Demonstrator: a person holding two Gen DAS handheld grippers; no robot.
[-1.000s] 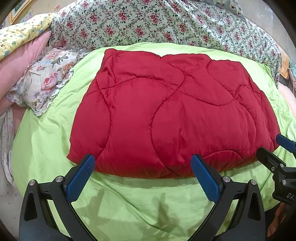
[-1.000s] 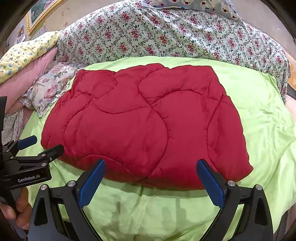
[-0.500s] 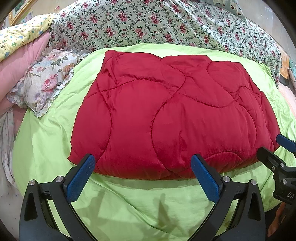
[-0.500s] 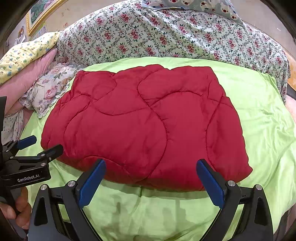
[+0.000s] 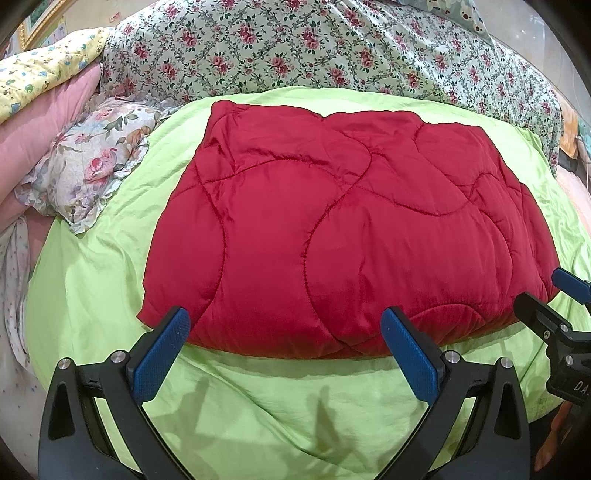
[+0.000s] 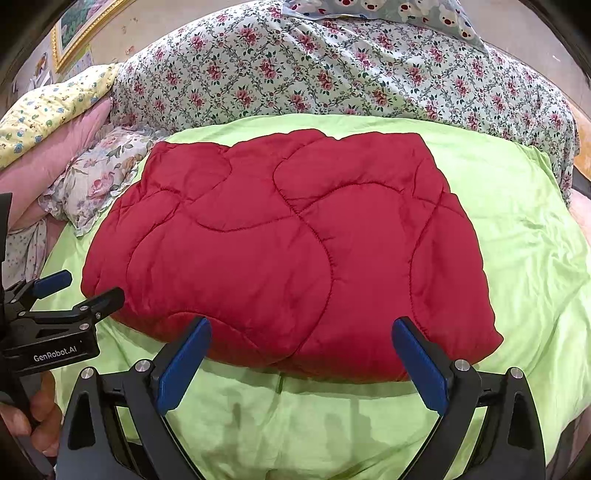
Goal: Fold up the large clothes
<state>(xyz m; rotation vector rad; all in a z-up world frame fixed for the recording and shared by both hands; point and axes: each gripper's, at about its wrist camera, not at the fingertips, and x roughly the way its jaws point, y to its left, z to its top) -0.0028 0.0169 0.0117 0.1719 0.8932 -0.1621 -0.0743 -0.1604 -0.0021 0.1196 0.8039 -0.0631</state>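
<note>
Left wrist view: a bed covered by a wrinkled lime-green sheet fills the frame. Along its far edge lies a pale floral-print quilt with red roses. At the far left corner sit a frilled floral pillow, a pink cushion and a yellow patterned cushion; a gilt picture frame shows on the wall above. The folded red quilted padded garment lies flat in the middle of the bed, its near edge just beyond the left gripper, whose blue-padded jaws stand wide apart and hold nothing. The right gripper enters at the right edge, beside the garment's near right corner.

Right wrist view: the same green sheet is bare toward the right edge of the bed. The floral quilt rises behind, with a bear-print pillow on top. The red garment lies central, nothing on it. The right gripper hovers at its near edge, jaws wide and empty. The left gripper, marked GenRobot.AI, hangs by the near left corner, held in a hand.
</note>
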